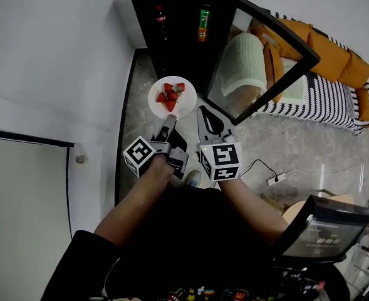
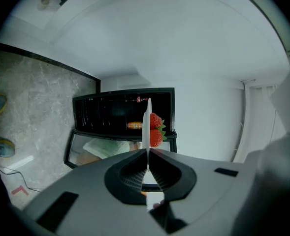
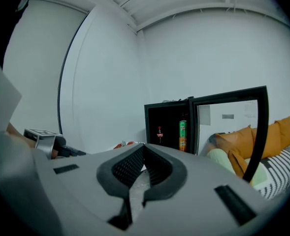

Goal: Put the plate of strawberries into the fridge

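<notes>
White against the dark opening: carrying the plate (image 1: 188, 103) of strawberries (image 1: 171, 95) in mid-air above the floor (image 1: 140, 115), just in front of the fridge (image 1: 171, 36) and not yet inside it. Gripping it with the left gripper (image 1: 170, 121), jaws clamped on the near rim, far edge pointing at the shelves. Holding the right gripper (image 1: 202, 113) just beside the plate's right edge, jaws together on nothing, apparently not touching the plate. Facing a glass door (image 1: 269, 55) standing wide to the right, so probably needing no more opening.

Judging the step in hand as the feed-in, with the setting-down to follow.

Doing it well, most likely:
- Holding the plate level the whole way, with only one rim pinched and the loaded far side free to droop or spill berries.
- Moving slowly and straight along the line of the jaws, avoiding any twist of the wrist.
- Aiming for a bare stretch of shelf, clear of the bottle (image 1: 161, 14) and the green can (image 1: 204, 24) standing inside.
- Minding the door's near edge with the right gripper, or bringing that gripper under the free rim as a steadying prop.
- Lowering onto the shelf and feeling for a flat rest before parting the left jaws.
</notes>
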Available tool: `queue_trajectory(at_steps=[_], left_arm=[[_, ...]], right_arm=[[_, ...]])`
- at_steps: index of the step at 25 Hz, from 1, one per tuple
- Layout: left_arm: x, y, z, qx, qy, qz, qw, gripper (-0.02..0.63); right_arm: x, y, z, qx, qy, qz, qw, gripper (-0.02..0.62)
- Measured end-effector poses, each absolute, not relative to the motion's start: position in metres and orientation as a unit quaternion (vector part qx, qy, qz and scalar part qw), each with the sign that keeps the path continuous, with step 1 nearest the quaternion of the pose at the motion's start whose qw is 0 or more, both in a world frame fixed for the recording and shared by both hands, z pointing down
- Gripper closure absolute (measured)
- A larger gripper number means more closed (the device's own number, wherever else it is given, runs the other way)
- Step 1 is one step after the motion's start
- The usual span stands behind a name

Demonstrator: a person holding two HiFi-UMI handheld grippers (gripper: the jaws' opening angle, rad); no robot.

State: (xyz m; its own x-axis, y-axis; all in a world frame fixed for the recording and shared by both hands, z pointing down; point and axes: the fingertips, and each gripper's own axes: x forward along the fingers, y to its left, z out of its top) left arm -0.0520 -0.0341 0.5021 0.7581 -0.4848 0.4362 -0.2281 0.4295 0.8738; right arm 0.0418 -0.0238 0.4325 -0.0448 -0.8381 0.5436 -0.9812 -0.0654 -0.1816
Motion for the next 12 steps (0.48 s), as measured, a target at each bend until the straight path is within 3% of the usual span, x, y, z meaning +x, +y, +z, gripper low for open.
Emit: queue_trajectory(at_steps=[12], left_arm=[[-0.052,-0.0358,0.5035,0.531,-0.339,-0.087,0.772,0.591]], right_arm=[[0.0436,-0.0249,0.4308,0.673,-0.678,0.266,0.129,0.591]])
